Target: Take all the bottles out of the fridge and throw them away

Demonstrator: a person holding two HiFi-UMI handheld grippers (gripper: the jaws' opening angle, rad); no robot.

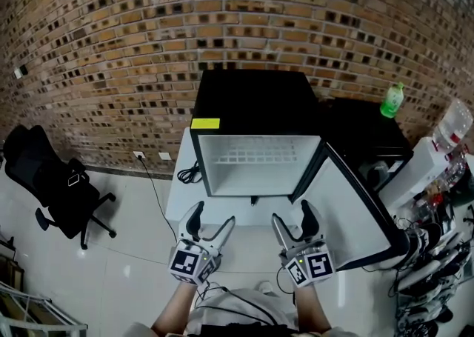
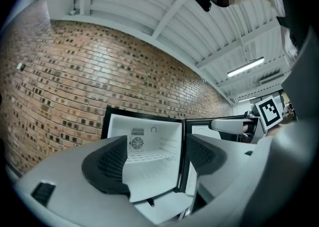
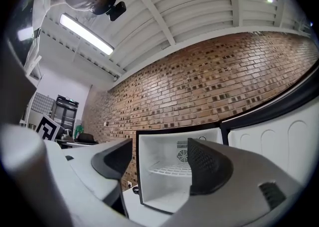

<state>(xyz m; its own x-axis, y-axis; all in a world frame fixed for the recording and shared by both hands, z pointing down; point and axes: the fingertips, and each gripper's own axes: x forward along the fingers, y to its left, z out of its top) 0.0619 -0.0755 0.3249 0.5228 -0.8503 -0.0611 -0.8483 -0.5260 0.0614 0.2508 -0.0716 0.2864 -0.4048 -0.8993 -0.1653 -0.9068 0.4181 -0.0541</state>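
Bottles are not seen in the fridge [image 1: 255,169], whose door [image 1: 348,209] is swung wide for access. One green bottle [image 1: 392,100] stands on the black cabinet [image 1: 363,124] beside it. The left gripper [image 1: 211,221] and right gripper [image 1: 293,217] are held before the opening, jaws apart and empty.

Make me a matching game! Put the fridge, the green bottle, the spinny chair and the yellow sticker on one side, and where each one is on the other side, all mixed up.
Things:
1. fridge
2. green bottle
3. office chair
4. yellow sticker

Places:
A. on the black cabinet, right of the fridge
B. on the floor, far left
C. on the white table, door open
D. on the fridge's top, front left corner

Pairs: 1-C, 2-A, 3-B, 4-D
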